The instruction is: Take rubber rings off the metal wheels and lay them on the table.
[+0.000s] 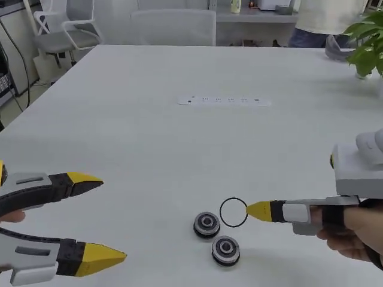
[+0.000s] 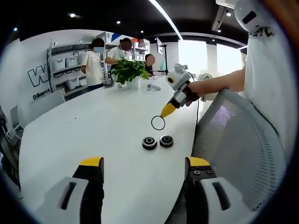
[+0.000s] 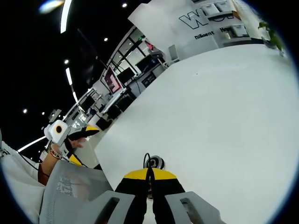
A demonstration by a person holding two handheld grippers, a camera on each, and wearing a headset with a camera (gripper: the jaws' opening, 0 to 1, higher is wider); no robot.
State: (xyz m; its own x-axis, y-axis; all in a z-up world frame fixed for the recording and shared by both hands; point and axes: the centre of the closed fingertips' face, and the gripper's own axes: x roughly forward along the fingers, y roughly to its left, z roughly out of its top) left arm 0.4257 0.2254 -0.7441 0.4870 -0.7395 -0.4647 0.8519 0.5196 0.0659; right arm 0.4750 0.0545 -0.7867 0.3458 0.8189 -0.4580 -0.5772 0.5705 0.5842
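As the right gripper (image 1: 248, 210) stood clamped on the ring (image 1: 233, 212) — gripped at its 3 o'clock edge, just 1 o'clock of a wheel (image 1: 207, 224) — the left gripper (image 1: 114, 218), jaws apart, sat well off at 9 o'clock.

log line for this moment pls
right tongs: shut on rubber ring | left tongs: open, away from wheels | metal wheels: two, on table

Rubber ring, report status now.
Right gripper shut on rubber ring. Left gripper open, apart. Two metal wheels beside ring. Power strip far off.
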